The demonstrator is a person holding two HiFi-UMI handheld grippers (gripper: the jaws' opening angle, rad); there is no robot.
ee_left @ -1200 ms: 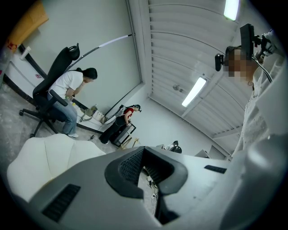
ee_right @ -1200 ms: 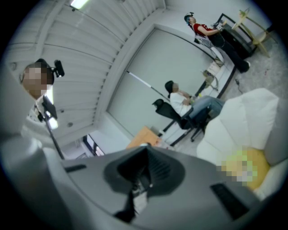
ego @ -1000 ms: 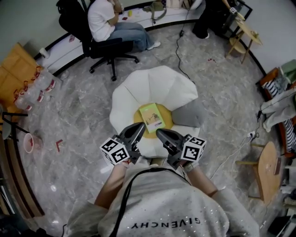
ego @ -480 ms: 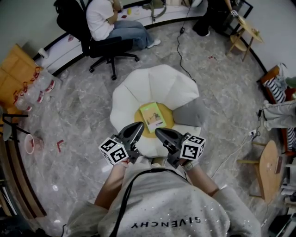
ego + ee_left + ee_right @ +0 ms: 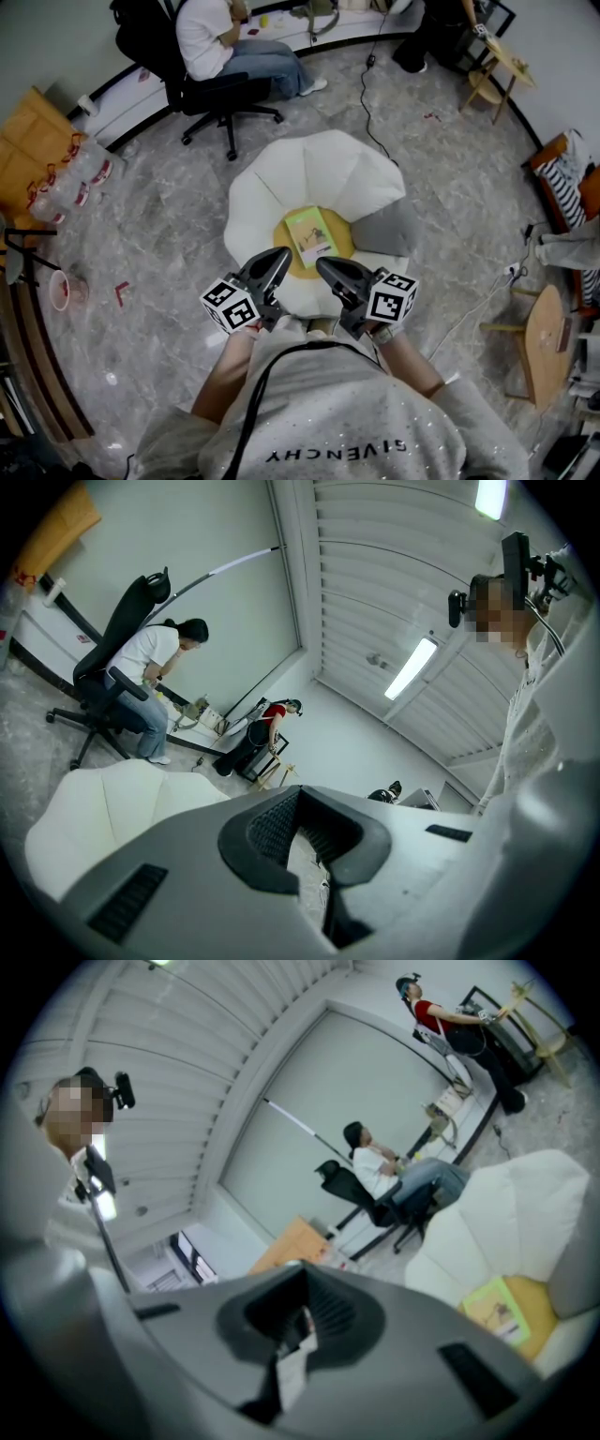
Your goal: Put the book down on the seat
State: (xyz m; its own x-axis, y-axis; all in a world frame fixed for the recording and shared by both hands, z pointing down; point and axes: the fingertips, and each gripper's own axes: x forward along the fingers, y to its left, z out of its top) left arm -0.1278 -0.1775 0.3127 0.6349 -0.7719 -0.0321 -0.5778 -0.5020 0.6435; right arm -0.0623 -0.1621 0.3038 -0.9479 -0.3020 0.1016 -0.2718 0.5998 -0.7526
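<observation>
Green book (image 5: 311, 234), flat on the yellow centre of the white petal-shaped seat (image 5: 323, 169), mid-frame.
Left hand-held gripper (image 5: 274, 262) and right hand-held gripper (image 5: 328, 270) hover just below the book in frame, clear of it, jaws together with nothing between them. Placement looks done; only drawing back seems left.

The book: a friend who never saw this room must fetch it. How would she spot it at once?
Find the white petal-shaped seat in the middle of the marble floor. On its round yellow centre lies the book, flat. It is the only light green rectangle there, beside a grey cushion.
</observation>
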